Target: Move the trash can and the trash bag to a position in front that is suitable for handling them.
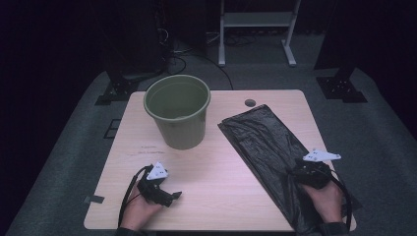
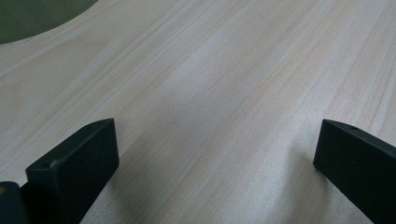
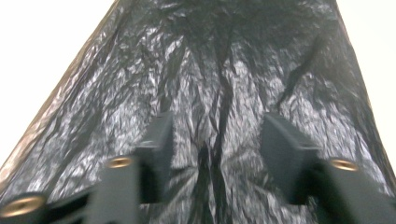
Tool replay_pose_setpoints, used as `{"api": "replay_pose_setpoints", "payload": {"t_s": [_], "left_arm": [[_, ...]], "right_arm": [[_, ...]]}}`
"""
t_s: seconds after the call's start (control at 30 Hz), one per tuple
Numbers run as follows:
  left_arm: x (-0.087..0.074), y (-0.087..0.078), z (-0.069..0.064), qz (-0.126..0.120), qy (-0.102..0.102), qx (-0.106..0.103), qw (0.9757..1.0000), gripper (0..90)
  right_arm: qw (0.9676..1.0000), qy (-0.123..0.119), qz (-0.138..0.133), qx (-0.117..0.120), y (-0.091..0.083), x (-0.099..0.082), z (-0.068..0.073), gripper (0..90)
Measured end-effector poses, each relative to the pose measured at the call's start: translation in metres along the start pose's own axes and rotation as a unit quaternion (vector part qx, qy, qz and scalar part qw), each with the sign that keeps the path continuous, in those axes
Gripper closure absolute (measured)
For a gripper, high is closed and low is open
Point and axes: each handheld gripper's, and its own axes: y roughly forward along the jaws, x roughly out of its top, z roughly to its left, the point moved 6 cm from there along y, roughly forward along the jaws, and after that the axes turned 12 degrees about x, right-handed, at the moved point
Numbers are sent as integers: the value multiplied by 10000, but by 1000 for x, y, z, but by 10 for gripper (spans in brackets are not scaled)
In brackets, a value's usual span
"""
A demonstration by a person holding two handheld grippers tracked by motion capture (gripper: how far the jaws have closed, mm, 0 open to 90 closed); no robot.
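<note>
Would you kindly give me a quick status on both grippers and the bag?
Left gripper open, over bare table. Right gripper open above flat black bag, nothing pinched. Green bucket upright, clear of the bag.

The high view looks forward and down over the whole pale wooden surface (image 1: 216,162). The left gripper view skims it closely; the right gripper view, somewhat blurred, faces the crinkled black plastic bag (image 3: 219,79) (image 1: 265,142) closely.

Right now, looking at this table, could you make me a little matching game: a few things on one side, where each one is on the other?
Things:
1. green bucket
2. black plastic bag
3. left gripper
4. right gripper

Places:
a. over bare wood, jaws apart
b. lying flat along the table's right side
c. standing upright at the table's far left
d. over the crinkled black plastic

Pairs: 1-c, 2-b, 3-a, 4-d
</note>
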Motion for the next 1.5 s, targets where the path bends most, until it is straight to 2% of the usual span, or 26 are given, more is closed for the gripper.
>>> {"api": "replay_pose_setpoints", "payload": {"t_s": [0.03, 0.13, 0.2, 0.3, 0.37, 0.43, 0.5, 0.63, 0.8, 0.9, 0.97, 1.1, 1.2, 1.27, 1.5], "left_arm": [[0, 0, 0, -2, 1, -3, 10000, 0], [0, 0, 0, -3, 2, -4, 10000, 0], [0, 0, 0, -5, -6, -3, 10000, 0], [1, 1, 0, -7, -24, 6, 10000, 0], [1, 1, 0, -7, -22, 7, 10000, 0], [1, 1, 0, -5, -24, 10, 10000, 0], [1, 1, 0, -6, -28, 11, 10000, 0], [1, 1, 0, -6, -27, 11, 10000, 0], [1, 1, 0, -14, -46, 8, 10000, 0], [2, 0, 0, -2, -126, -20, 9999, 0], [2, -2, 0, -19, -64, 22, 10000, 0], [5, -7, 1, -85, -118, 55, 9999, 0], [8, -10, 1, -181, -246, -28, 9995, 0], [9, -11, 1, -131, -227, -48, 9996, 0], [25, -27, 8, -301, -280, 45, 9991, 0]], "right_arm": [[9999, 105, -53, 68, 6, 1, 0, 275], [9996, 197, -154, 149, 9, 4, 0, 225], [9990, 259, -277, 216, 12, 6, 1, 141], [9989, 336, -179, 284, 20, 5, 2, 99], [9987, 394, -97, 317, 24, 3, 2, 99], [9992, 360, 44, 143, 29, 2, 3, 99], [9992, 362, 62, 154, 29, 1, 3, 99], [9994, 212, 274, 85, 34, -1, 6, 99], [9994, 227, 268, 75, 34, -1, 7, 100], [9993, 239, 266, 60, 34, -1, 7, 100], [9993, 251, 260, 36, 33, -1, 7, 100], [9993, 257, 258, 30, 33, -2, 7, 100], [9993, 245, 262, 44, 33, -2, 7, 100], [9994, 244, 261, 44, 33, -2, 7, 100], [9994, 244, 261, 44, 33, -2, 7, 100]]}}
